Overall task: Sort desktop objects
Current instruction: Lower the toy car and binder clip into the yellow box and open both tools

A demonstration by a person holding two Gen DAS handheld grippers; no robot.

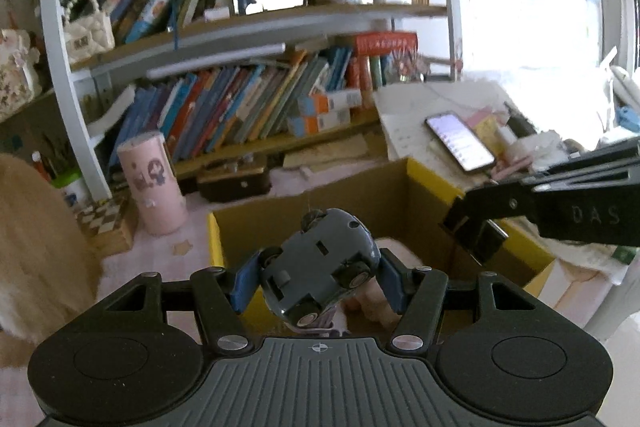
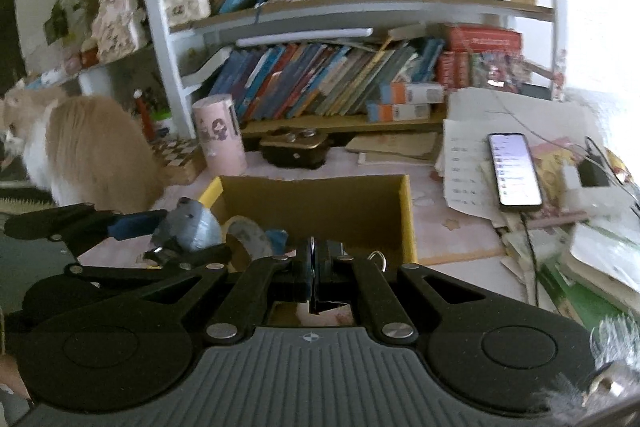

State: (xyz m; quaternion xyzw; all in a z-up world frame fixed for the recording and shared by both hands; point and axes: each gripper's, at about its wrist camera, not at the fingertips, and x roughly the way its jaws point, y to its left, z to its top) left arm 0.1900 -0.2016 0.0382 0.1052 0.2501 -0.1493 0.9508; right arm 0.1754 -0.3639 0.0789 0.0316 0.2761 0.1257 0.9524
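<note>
Behind one cardboard box [image 1: 384, 195], two bookshelves; left claw [image 1: 316, 277] pinches one toy car [image 1: 320, 263], right claw [image 2: 316, 267] pressed together.

bookshelf [image 2: 360, 11] crammed with books | lit phone [image 2: 514, 169] on papers (cable attached) | cat [image 2: 92, 151] at left | pink cylinder [image 2: 220, 135] upright

Light source: daylight from the window [image 1: 540, 27] at right, strongest in the left wrist view.
Glare: the window area burns out to white and washes over the desk papers [image 1: 432, 107] beside it.
Dim zones: the near gripper bodies and the cardboard box [image 2: 320, 203] interior sit in shade.
Blur: book spines [image 2: 320, 79] are soft and smeared; the toy car [image 1: 320, 263] is fairly sharp.
Distortion: fisheye bending curves the shelves [image 1: 240, 23]; corners darken to black.
</note>
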